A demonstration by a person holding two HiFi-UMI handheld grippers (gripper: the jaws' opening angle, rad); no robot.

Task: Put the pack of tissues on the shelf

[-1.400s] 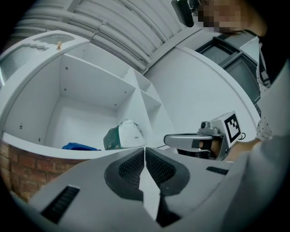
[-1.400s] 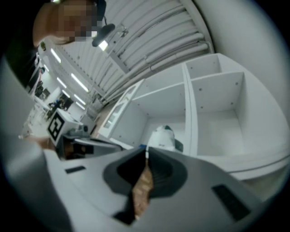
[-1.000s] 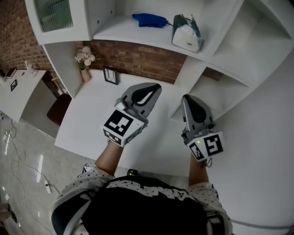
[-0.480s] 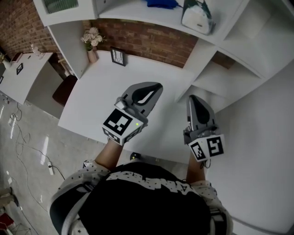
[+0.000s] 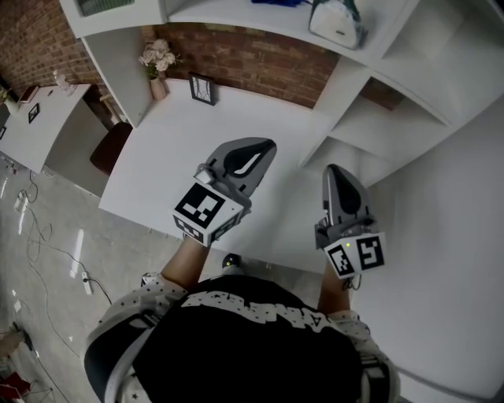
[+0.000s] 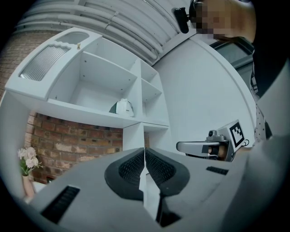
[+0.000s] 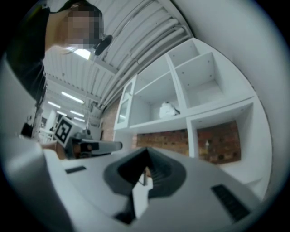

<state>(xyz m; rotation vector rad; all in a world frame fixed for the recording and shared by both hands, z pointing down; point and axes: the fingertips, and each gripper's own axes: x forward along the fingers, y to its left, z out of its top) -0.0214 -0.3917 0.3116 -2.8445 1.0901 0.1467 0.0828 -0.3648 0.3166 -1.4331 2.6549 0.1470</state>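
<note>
The pack of tissues [image 5: 337,24] lay on the far shelf [image 5: 228,14], well apart from both grippers. The left gripper [image 5: 260,148] and the right gripper [image 5: 334,170] hung over the near side of the white surface [image 5: 181,134]. Their fingers [image 6: 129,168] were pressed together and held nothing.

White shelf [image 5: 370,126], white desk [image 5: 181,157], red-brown brick wall [image 5: 260,59]. Pack [image 5: 335,27] white and dark green. Grey left gripper [image 5: 264,147] and right gripper [image 5: 334,169], black-and-white square markers [image 5: 206,211]. Pale pink flowers [image 5: 157,57].
</note>
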